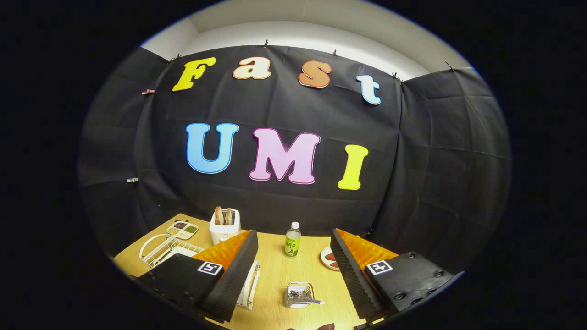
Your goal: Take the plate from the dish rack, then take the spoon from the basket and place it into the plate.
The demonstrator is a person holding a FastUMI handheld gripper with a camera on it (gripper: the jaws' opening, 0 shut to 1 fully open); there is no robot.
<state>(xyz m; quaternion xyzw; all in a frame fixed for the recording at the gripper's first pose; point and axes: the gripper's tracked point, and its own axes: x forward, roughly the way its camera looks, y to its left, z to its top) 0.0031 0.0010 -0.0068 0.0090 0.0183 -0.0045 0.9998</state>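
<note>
My gripper (291,270) hangs above the wooden counter (275,275) with its fingers (238,270) spread wide and nothing held between them. Between the fingers and slightly ahead stands the small clear basket (298,294), and the spoon (308,299) lies in it with its handle poking out over the rim toward my right finger. To the left, the white wire dish rack (165,250) sits partly hidden behind my left finger; a white plate (250,286) shows edge-on just inside that finger, and I cannot tell how it rests in the rack.

Beyond the fingers, near the middle of the counter, stands a clear bottle (292,240) with a white cap and a green label — the writing on it is too small to read. Each finger carries a square black-and-white marker near its base. A white toaster (224,224) with two slices of toast stands at the counter's far edge by the cloth wall, and a divided dish (182,228) of food lies to its left. A second dish (331,259) with dark food sits just inside my right finger, partly hidden by it.

Open wood lies between the basket and the bottle — the broadest bare stretch of the counter. The far edge meets the cloth wall.
</note>
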